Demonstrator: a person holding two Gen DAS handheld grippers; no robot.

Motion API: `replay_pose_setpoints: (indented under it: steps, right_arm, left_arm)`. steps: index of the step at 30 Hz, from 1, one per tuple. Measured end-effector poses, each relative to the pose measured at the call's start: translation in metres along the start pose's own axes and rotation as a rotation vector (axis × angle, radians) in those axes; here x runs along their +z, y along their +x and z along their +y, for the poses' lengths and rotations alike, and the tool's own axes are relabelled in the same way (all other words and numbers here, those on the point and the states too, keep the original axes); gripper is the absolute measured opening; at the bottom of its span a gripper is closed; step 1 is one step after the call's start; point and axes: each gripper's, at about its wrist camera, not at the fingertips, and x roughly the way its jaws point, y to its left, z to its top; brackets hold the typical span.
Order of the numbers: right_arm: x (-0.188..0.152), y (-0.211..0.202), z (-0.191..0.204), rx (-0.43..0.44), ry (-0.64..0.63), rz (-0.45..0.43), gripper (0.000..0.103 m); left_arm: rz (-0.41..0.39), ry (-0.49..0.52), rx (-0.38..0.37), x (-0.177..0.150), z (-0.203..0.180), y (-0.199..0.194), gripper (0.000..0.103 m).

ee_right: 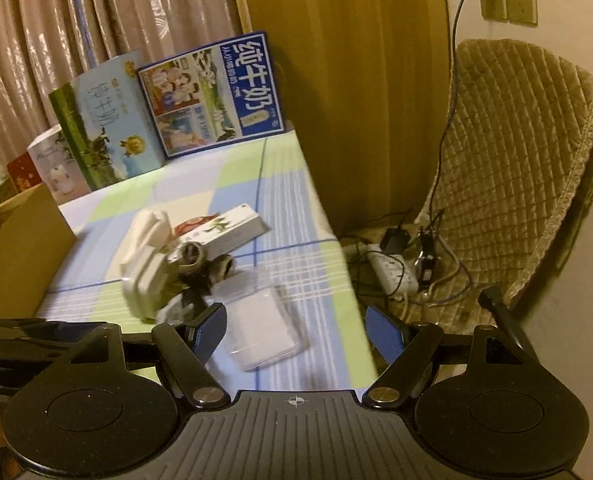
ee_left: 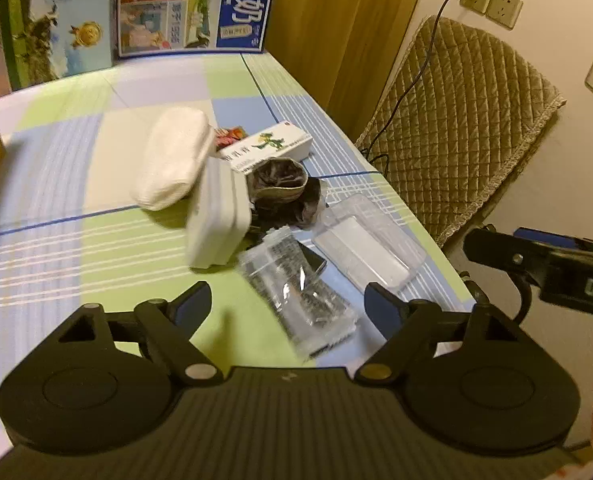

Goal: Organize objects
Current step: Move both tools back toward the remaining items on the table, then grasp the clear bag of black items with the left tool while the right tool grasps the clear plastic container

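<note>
A pile of objects lies on the checked table: a rolled white towel, a white ribbed case, a white medicine box, a dark scrunched cloth, a clear plastic packet and a clear plastic case. My left gripper hovers open just in front of the packet, holding nothing. My right gripper is open above the clear plastic case, near the table's right edge. The white ribbed case and the dark cloth lie beyond it.
Milk cartons stand along the table's far edge, and a cardboard box stands at the left. A chair with a quilted cover stands right of the table, with a power strip and cables on the floor. The right gripper's body shows at the left wrist view's right edge.
</note>
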Motion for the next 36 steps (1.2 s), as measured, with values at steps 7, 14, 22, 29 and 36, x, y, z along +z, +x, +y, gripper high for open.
replay_pose_setpoints:
  steps: [7, 14, 22, 29, 36]
  right_arm:
    - [0.005, 0.015, 0.001, 0.017, -0.009, 0.03, 0.074]
    - [0.0, 0.034, 0.011, 0.022, -0.091, 0.07, 0.074]
    - [-0.006, 0.063, 0.032, 0.04, -0.205, 0.124, 0.074]
    - [-0.012, 0.099, 0.044, -0.001, -0.275, 0.192, 0.06]
    - [-0.022, 0.08, 0.05, -0.021, -0.2, 0.26, 0.053]
  left_arm:
    - [0.037, 0.01, 0.009, 0.005, 0.002, 0.031, 0.059]
    - [0.082, 0.12, 0.002, -0.003, 0.012, 0.024, 0.032]
    - [0.099, 0.209, 0.067, -0.023, 0.05, -0.013, 0.032]
    - [0.03, 0.096, 0.008, -0.029, 0.073, -0.026, 0.048]
    - [0.029, 0.155, 0.021, -0.031, 0.073, -0.022, 0.048]
